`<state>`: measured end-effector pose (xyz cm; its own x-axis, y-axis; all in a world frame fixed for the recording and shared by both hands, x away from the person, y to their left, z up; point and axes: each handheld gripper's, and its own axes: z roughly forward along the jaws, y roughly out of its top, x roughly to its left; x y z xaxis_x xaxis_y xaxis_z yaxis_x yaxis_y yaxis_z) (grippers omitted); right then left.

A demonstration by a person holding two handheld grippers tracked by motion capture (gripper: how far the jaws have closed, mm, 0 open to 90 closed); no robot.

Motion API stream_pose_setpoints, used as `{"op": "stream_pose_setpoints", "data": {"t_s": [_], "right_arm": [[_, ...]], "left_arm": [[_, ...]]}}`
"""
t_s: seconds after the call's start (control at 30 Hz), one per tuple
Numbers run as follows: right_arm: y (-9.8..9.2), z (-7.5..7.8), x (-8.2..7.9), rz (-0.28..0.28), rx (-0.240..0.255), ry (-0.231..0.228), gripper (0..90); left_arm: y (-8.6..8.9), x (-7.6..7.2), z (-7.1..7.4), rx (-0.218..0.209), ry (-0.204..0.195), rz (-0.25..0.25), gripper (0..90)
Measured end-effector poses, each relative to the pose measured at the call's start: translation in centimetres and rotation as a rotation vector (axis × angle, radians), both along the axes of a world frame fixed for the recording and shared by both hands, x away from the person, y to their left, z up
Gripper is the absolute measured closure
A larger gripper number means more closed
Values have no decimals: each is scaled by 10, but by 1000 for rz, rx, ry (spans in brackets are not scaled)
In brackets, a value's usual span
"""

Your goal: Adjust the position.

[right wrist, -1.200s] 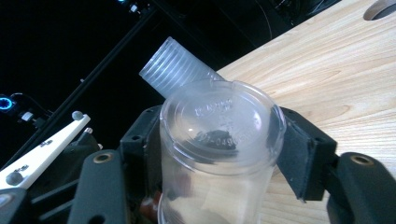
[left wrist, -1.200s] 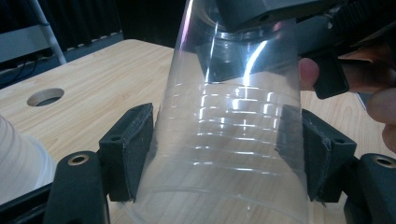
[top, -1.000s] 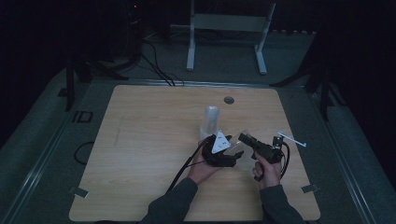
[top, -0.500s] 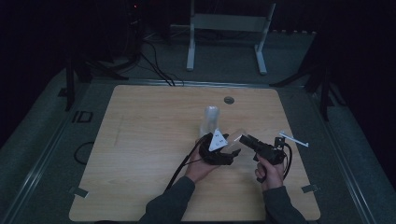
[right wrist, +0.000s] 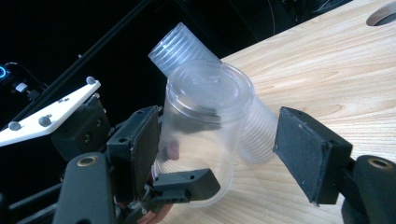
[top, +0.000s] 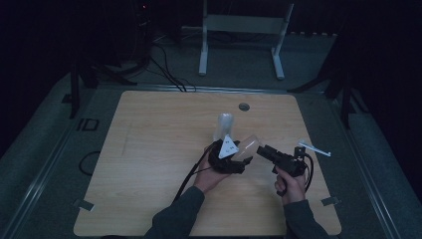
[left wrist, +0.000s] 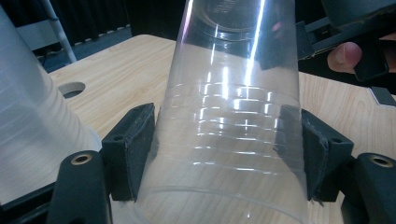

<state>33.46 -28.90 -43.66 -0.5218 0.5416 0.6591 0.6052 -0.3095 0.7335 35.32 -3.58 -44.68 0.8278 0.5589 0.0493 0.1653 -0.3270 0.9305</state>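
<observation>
A clear plastic cup is clamped between my left gripper's two pads, which press on its ribbed sides. In the high view this cup lies tilted above the table's middle, with the left gripper under its white plate. My right gripper points at it from the right. In the right gripper view the cup's base faces the camera between the right gripper's jaws, and the right pad stands clear of the wall. A stack of frosted cups stands just behind.
The wooden table has a round hole near its far edge. A metal stand and cables are on the floor beyond the table. The stack of cups sits close on the left gripper's left.
The left gripper with the cup has shifted slightly up and left in the high view. The right gripper has stayed where it was.
</observation>
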Motion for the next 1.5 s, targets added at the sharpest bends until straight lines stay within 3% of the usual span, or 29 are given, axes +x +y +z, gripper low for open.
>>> {"op": "stream_pose_setpoints", "data": {"t_s": [0.47, 1.1, 1.5], "right_arm": [[-6, 2, 2, -6, -83, -1, 313], [1, 20, 2, 33, -376, -61, 332], [2, 26, 3, 52, -447, -73, 301]], "left_arm": [[7, 2, 1, 10, 13, -13, 295], [16, 6, 5, 16, 42, -39, 295], [18, 6, 7, 35, 43, -52, 297]]}}
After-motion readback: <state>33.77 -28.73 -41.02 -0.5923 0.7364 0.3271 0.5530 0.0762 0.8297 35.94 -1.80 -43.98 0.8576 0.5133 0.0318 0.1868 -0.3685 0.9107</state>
